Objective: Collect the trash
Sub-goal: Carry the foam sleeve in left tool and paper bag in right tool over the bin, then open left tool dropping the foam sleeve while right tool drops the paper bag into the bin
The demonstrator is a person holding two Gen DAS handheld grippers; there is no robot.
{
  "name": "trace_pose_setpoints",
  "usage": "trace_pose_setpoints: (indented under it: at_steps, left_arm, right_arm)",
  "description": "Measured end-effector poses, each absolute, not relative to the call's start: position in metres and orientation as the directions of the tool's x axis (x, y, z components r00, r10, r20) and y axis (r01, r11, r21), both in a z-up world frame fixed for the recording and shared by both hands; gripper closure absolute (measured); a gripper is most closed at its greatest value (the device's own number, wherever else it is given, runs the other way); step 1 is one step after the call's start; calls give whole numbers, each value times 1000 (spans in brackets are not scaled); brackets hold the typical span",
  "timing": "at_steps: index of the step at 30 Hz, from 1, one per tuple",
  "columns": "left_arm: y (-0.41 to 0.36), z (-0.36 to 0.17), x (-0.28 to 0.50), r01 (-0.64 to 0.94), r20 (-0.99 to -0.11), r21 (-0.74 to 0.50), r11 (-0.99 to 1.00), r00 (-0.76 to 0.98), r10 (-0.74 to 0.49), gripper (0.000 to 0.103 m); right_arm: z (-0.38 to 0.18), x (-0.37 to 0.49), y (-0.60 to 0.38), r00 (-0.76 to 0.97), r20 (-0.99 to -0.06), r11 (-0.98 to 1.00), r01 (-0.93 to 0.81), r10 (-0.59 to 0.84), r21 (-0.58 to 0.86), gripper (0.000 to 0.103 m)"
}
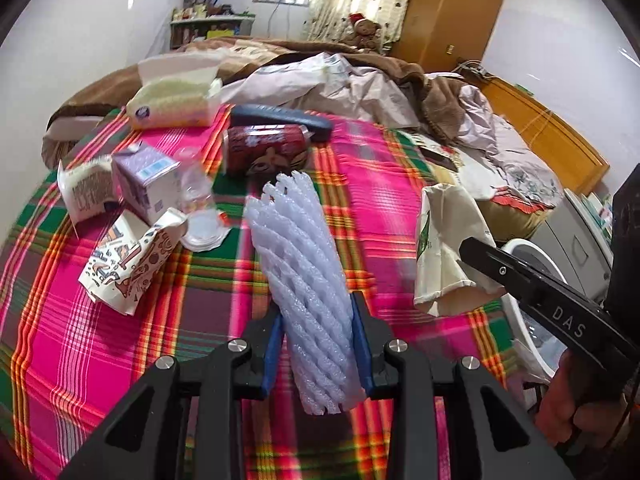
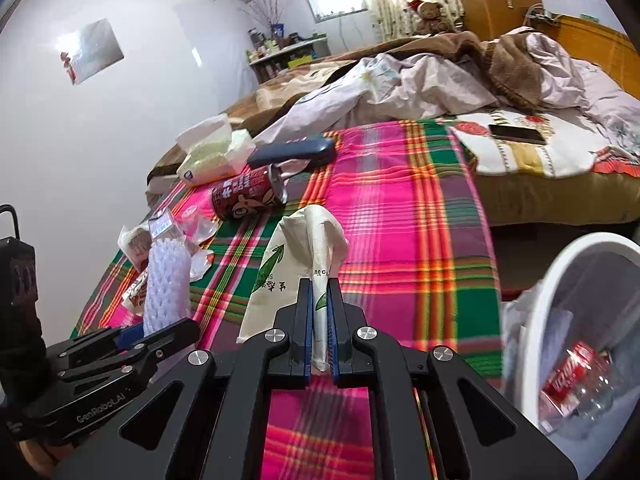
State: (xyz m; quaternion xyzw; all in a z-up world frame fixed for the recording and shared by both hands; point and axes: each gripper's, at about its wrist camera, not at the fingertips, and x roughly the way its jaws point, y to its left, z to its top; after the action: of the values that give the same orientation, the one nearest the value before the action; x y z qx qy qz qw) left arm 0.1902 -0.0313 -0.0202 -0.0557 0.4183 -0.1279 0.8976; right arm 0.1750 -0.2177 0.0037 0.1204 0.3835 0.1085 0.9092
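Bedspread (image 1: 360,200), pink/green plaid, runs to bed's edge at 3 o'clock in right wrist view, w/ white bin (image 2: 560,280) just past that edge; wide bare plaid btwn clutter and edge.

L gripper (image 1: 318,344) clamped on foam net (image 1: 296,264): white, ribbed mesh sleeve, jagged top, tilted toward 11 o'clock, off the spread. R gripper (image 2: 319,328) clamped on paper bag (image 2: 296,252): cream, crumpled, green print, its lower edge btwn the blue pads; seen from L wrist it hangs at 3 o'clock.

Clutter sits at 10–12 o'clock of L wrist view: 1 red can (image 1: 266,150) on its side, 1 dark case (image 1: 280,118) touching behind it, 1 tissue pack (image 1: 176,106), 1 purple carton (image 1: 146,184), 1 clear cup (image 1: 200,208), 2 torn printed wrappers (image 1: 128,260). Phone (image 2: 518,134) lies on floral quilt at 1 o'clock in R view. Bin holds 1 red can (image 2: 568,376) plus clear plastic, count unclear.
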Motion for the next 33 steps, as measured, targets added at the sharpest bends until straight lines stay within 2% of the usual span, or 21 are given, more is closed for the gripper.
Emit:
trace_pose_setpoints:
  at_steps: [20,33]
  left_arm:
    - [-125,23,148,409,-662,-156,899,632,-402,70]
    - [-216,22,136,579,-669,-145,802,539,-511,70]
  right_arm:
    - [24,110,-303,782,-619,959,113,76,261,97]
    - [18,83,-368,762,-638,928,308,-110,208,97]
